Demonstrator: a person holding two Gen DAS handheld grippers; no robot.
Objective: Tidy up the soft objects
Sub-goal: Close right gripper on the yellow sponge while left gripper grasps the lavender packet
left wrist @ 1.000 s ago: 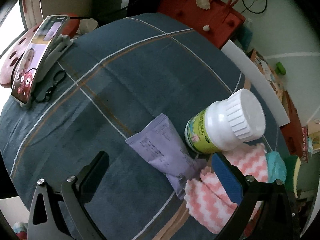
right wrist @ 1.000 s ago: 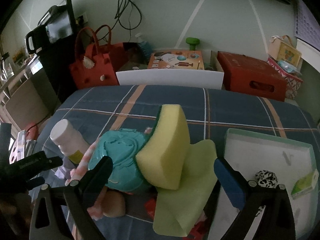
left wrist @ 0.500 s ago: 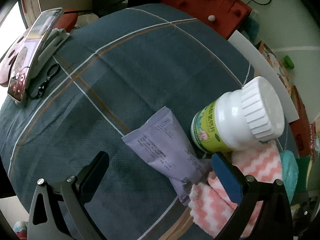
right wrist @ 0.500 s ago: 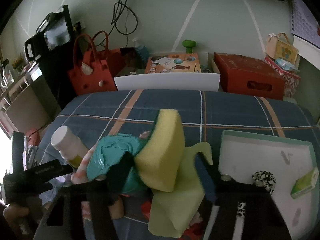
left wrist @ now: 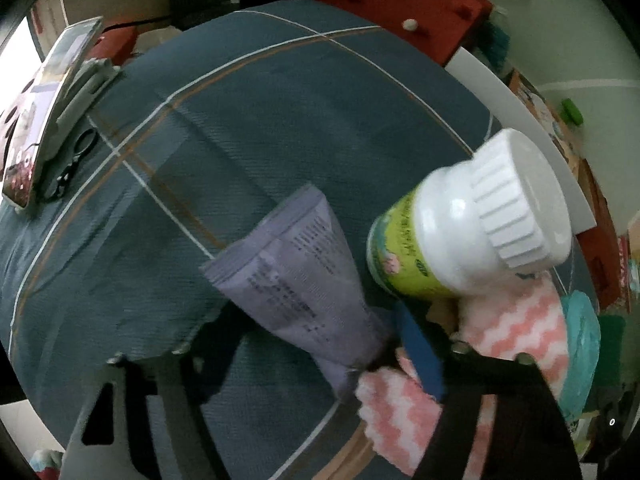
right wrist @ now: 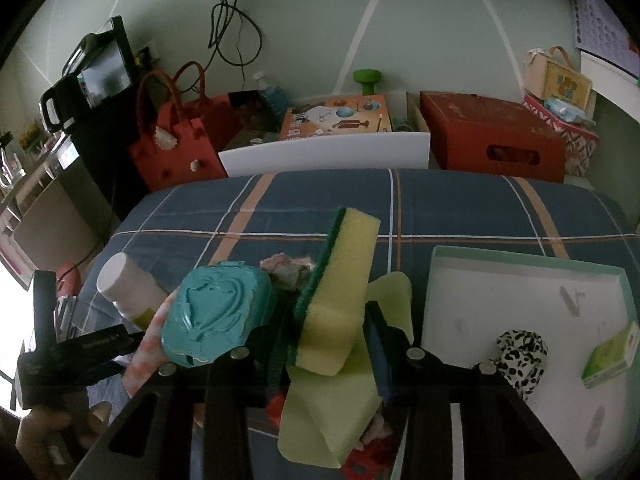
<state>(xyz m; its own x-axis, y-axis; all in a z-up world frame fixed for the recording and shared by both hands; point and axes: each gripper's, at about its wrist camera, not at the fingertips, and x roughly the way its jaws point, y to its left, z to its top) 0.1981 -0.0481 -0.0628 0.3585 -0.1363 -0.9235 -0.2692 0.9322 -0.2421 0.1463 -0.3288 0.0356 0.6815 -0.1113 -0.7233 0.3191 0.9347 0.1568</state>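
A phone (left wrist: 44, 116) lies at the far left edge of the plaid bench (left wrist: 248, 120). The left tool (left wrist: 316, 356) is closing around the lower end of a lilac tube (left wrist: 296, 276); whether its pads press on the tube cannot be told. Right of the tube stand a white bottle (left wrist: 472, 224) and a pink-striped cloth (left wrist: 516, 324). A teal case (right wrist: 216, 316) lies beside a yellow sponge (right wrist: 340, 284) propped on a pale green cloth (right wrist: 332, 408). The right tool (right wrist: 324, 344) is closing on the sponge, pads against its sides. At right, a tray (right wrist: 520, 264) holds a spotted scrunchie (right wrist: 520, 352) and a green box (right wrist: 612, 356).
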